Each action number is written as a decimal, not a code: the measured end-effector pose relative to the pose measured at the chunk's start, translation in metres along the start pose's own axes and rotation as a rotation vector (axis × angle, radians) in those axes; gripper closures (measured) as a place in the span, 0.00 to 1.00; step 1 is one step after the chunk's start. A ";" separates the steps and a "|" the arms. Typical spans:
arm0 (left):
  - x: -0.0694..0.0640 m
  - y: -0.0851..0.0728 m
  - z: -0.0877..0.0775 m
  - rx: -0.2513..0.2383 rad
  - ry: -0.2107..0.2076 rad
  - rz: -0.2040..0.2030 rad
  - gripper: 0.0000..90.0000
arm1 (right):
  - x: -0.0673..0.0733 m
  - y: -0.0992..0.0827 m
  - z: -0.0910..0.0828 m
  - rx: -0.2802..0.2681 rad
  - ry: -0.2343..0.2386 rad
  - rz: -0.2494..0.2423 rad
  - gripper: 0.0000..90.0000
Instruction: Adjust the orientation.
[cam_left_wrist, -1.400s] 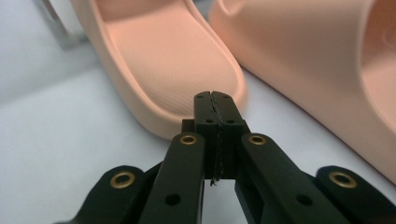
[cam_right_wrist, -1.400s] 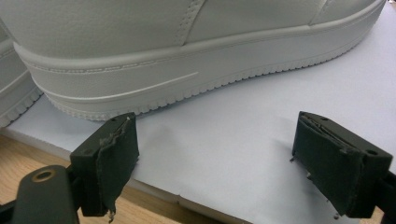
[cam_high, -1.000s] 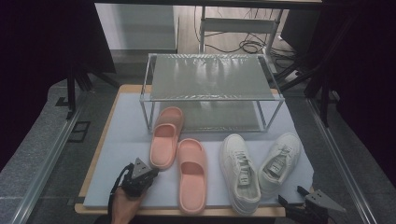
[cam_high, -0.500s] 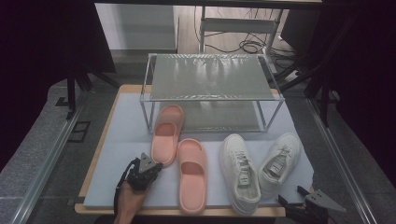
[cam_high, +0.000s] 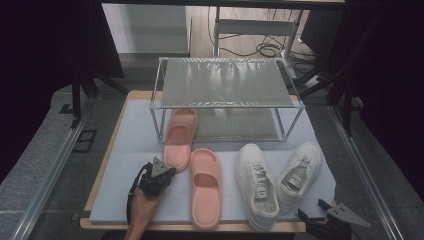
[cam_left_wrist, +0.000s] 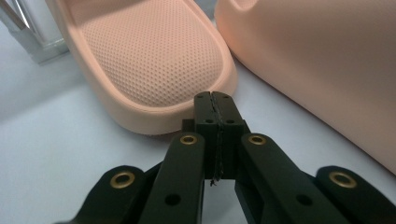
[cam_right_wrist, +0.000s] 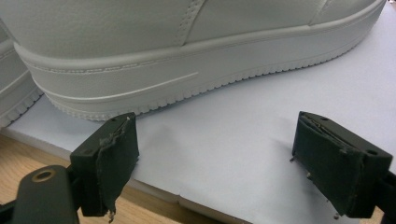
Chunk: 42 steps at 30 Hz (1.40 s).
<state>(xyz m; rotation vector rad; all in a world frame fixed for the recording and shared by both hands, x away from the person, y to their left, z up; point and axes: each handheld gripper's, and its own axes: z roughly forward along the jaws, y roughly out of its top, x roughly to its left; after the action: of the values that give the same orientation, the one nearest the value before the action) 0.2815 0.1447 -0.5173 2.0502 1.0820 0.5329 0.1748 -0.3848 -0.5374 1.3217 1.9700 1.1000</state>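
So we've got our left gripper (cam_high: 161, 172) sitting with its jaws clenched on nothing, tips right up against the near heel end of the far pink slide sandal (cam_high: 180, 137); that sandal lies left of centre on the pale mat (cam_high: 125, 165), its toe tucked under the wire shoe rack (cam_high: 225, 85); the second pink slide (cam_high: 205, 185) lies just beside it to the right, nearer to us. In the left gripper view the pinched tips sit right at the sandal's rim (cam_left_wrist: 154, 65), so our guess is we're nudging it, or lining up for a grab. Our right gripper (cam_high: 332, 220) waits at the near right corner, jaws spread wide, close to the white sneakers (cam_high: 277, 177) but not touching; its own view has the sneaker sole (cam_right_wrist: 187, 79) just past the pads. Next move probably needs the left jaws to open before they can pinch that heel rim; otherwise a steady push toward the rack.
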 end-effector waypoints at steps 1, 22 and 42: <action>0.001 0.001 0.001 -0.001 0.002 0.001 1.00 | 0.000 0.000 0.000 0.000 0.000 0.000 0.16; 0.014 0.027 0.019 -0.064 0.038 -0.009 1.00 | 0.000 0.000 0.000 -0.001 0.001 0.002 0.16; 0.022 0.045 0.045 -0.068 0.089 0.004 1.00 | -0.001 0.000 0.000 -0.003 0.005 0.006 0.16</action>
<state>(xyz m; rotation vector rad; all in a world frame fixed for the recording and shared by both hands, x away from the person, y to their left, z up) 0.3465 0.1271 -0.5107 1.9868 1.0964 0.6595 0.1747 -0.3856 -0.5374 1.3259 1.9687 1.1099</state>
